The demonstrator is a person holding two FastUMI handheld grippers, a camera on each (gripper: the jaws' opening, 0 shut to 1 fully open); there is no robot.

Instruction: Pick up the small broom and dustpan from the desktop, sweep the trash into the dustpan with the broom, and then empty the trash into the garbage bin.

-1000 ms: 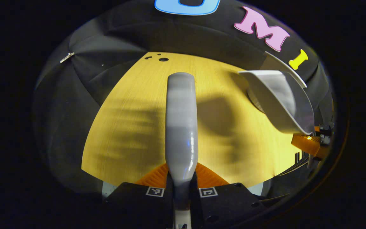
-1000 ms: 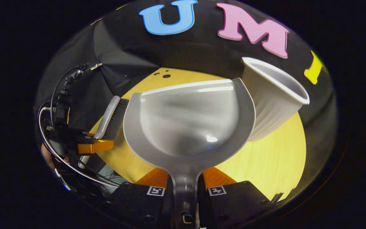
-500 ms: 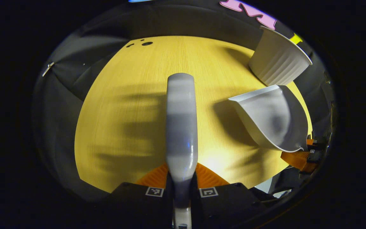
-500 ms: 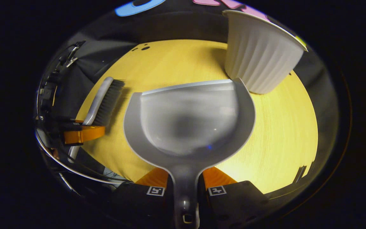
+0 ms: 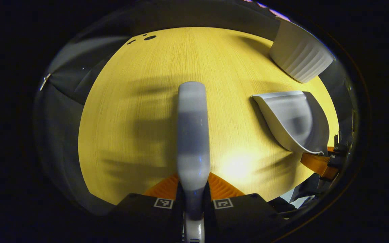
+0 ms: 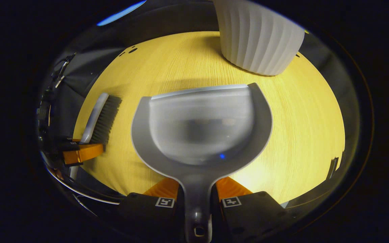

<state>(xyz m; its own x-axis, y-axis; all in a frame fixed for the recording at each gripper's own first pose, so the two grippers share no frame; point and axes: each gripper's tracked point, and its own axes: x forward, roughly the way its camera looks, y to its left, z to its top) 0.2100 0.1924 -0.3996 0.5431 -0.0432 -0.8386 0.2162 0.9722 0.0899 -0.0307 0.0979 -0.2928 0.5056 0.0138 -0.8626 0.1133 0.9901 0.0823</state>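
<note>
Left gripper [image 5: 193, 187]: jaws closed on the handle of the small broom [image 5: 192, 135], both fingers pressed against its sides. In the left gripper view the broom's grey back runs straight ahead from the jaws, above the wooden tabletop [image 5: 140, 111]. In the right gripper view the same broom [image 6: 100, 118] shows at the left with its dark bristles facing the dustpan; whether the bristles touch the tabletop cannot be told.

Right gripper [image 6: 197, 195]: jaws closed on the handle of the grey dustpan [image 6: 201, 128], both fingers against it. The pan extends forward from the jaws, its straight front lip towards the garbage bin and its hollow facing the camera. The pan's inside appears blurred; no contents can be made out. In the left gripper view the dustpan [image 5: 292, 121] sits to the right of the broom, apart from it, low over the tabletop, with the right gripper [image 5: 319, 163] behind it at the tabletop's edge.

Garbage bin [image 6: 258, 37]: a white ribbed container standing on the far part of the tabletop, just beyond the dustpan's lip and apart from it. In the left gripper view the bin [image 5: 299, 55] stands at the upper right, beyond the dustpan.
</note>
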